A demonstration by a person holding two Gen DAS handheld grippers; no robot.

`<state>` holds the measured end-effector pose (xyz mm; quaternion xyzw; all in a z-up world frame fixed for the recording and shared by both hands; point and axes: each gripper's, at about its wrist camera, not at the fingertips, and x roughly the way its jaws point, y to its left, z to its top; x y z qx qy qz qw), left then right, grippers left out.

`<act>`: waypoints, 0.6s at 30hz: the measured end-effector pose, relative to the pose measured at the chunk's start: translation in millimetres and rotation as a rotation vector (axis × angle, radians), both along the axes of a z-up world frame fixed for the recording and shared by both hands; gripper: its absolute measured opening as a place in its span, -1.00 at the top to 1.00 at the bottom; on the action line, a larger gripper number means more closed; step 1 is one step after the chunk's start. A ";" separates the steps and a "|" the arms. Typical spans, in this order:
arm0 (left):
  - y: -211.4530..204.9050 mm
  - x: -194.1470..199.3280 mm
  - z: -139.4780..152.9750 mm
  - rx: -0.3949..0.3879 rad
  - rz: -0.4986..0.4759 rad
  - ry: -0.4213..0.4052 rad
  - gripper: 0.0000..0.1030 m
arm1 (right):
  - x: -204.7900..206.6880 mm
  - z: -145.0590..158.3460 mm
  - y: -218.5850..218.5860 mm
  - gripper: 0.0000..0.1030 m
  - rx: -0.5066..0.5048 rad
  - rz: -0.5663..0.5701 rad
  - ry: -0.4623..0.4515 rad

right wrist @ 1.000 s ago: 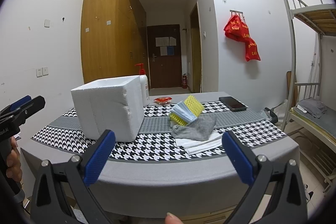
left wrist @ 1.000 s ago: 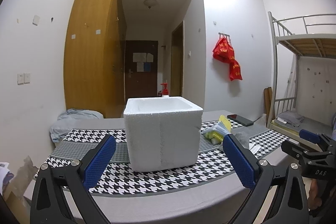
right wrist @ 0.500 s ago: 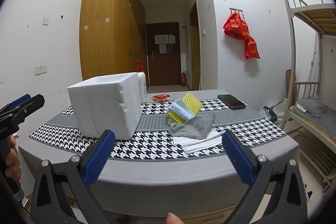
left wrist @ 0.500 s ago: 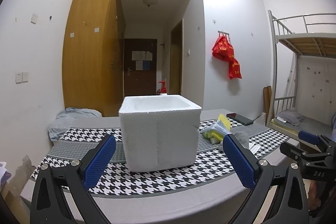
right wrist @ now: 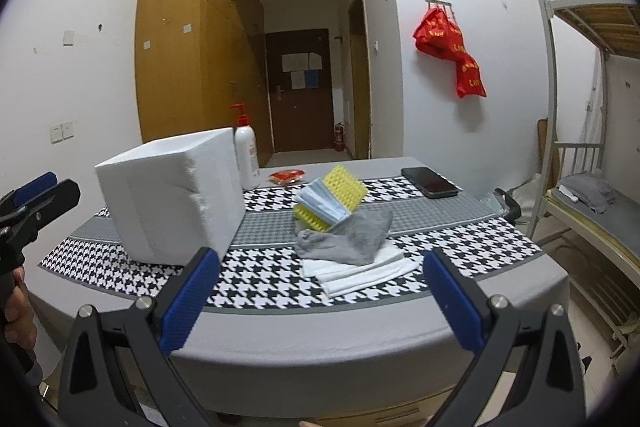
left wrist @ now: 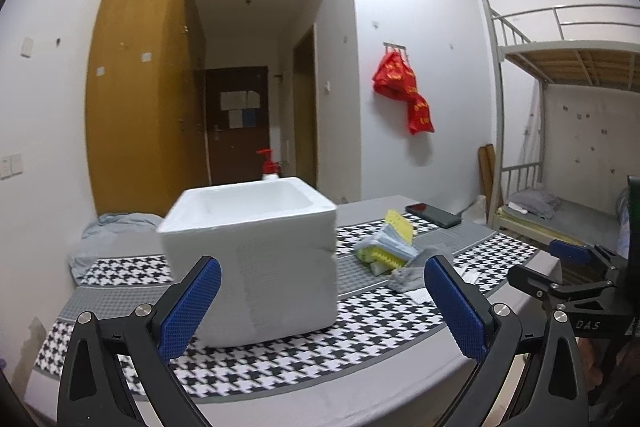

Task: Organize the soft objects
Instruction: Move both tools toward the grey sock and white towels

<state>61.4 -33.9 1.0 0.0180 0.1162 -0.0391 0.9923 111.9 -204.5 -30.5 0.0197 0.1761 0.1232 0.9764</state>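
A white foam box (left wrist: 256, 251) stands open-topped on the houndstooth table runner (right wrist: 272, 287); it also shows in the right wrist view (right wrist: 172, 199). To its right lies a pile of soft things: a yellow sponge (right wrist: 346, 187), blue face masks (right wrist: 320, 205), a grey sock (right wrist: 352, 239) and folded white cloth (right wrist: 360, 271). The pile also shows in the left wrist view (left wrist: 390, 247). My left gripper (left wrist: 320, 303) is open and empty, just before the box. My right gripper (right wrist: 320, 299) is open and empty, short of the table edge, facing the pile.
A black phone (right wrist: 430, 182), a red packet (right wrist: 287, 175) and a pump bottle (right wrist: 246, 155) sit at the back of the table. A bunk bed (right wrist: 588, 107) stands at the right. A grey cloth heap (left wrist: 112, 231) lies left of the box.
My left gripper has risen and tilted, so the box's open top now shows. My right gripper has moved slightly closer to the table. Both stay open.
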 end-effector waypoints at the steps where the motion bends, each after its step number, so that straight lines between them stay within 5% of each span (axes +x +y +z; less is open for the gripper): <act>1: -1.7 3.0 -0.2 -0.001 -0.009 0.006 -0.98 | 3.2 -0.2 -2.5 -0.99 0.003 -0.003 0.005; 18: -49.9 66.4 -22.8 0.042 -0.145 0.151 -0.98 | 53.9 -21.4 -32.2 -0.99 -0.005 -0.062 0.090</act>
